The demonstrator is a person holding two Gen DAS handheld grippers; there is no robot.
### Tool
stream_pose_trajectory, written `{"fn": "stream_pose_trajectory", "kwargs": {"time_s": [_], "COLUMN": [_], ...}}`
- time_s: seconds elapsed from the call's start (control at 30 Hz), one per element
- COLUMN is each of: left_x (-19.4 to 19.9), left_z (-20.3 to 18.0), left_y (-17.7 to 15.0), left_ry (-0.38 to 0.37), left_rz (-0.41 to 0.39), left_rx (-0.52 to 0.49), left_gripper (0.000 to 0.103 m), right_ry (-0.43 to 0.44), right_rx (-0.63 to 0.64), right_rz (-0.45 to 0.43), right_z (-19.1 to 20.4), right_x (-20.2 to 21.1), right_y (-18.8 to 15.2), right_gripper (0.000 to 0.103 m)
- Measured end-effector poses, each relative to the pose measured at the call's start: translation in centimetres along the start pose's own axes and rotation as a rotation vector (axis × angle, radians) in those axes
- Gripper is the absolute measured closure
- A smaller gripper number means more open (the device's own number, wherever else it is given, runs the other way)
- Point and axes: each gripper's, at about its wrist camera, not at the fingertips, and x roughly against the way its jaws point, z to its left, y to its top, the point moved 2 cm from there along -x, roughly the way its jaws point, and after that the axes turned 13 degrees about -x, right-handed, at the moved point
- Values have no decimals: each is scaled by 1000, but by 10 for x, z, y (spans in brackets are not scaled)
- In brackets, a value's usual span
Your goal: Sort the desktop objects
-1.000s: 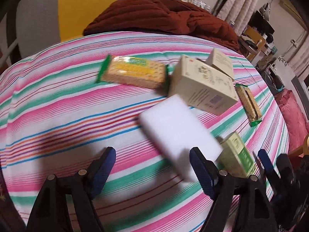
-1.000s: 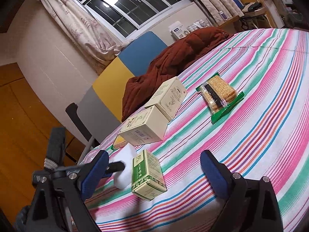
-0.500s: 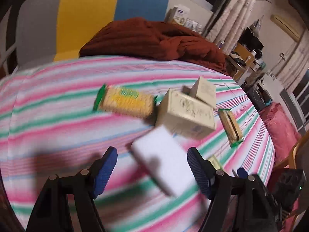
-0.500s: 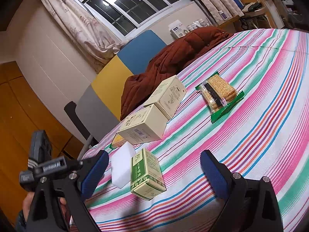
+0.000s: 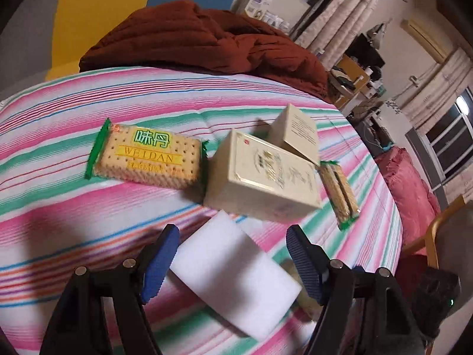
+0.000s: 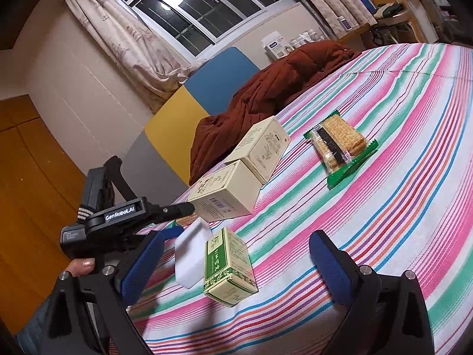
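A white sponge [image 5: 233,269] lies flat on the striped tablecloth [image 5: 59,207]. My left gripper [image 5: 232,232] straddles it, one blue pad at each side; the jaws are closing and I see no squeeze on the sponge. In the right wrist view the same sponge [image 6: 189,254] sits beside a green tea box [image 6: 229,266]. My right gripper [image 6: 238,238] hovers open just short of that box, gripping nothing. Further back lie a cracker packet [image 5: 147,156], two cream boxes [image 5: 263,177] [image 5: 298,133] and a second cracker packet [image 5: 340,192].
A rust-brown quilted jacket [image 5: 207,38] is heaped at the far edge of the table, against a yellow and blue chair back [image 6: 189,109]. A person's hand [image 6: 82,266] holds the left gripper at the table's left edge. A pink cushion [image 5: 411,195] lies off the right side.
My left gripper has come forward so that its fingers now flank the sponge, and its jaws have narrowed a little. The sponge has stayed put. The right gripper has not moved.
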Motion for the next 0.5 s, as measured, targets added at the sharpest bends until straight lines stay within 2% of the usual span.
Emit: {"fn": "stream_pose_trajectory", "kwargs": {"time_s": [0.07,0.2,0.3,0.4,0.5], "left_x": [7,20,38,50,65], "left_z": [-5,-24,-35,-32,-32], "left_y": [-10,-37,-70,-97,-122], "left_ry": [-54,-85,-49,-83,-29], "left_rz": [0,1,-14,11,14], "left_rx": [9,-45,-89,-74,-118], "left_gripper": [28,28,28,28,28], "right_ry": [1,2,2,3,0], "right_rx": [1,3,5,6,8], "right_rz": [0,3,5,8,11], "right_z": [0,0,1,1,1], "right_x": [0,-1,-1,-1,-2], "right_y": [0,0,0,0,0], "right_gripper": [3,2,1,1,1]}}
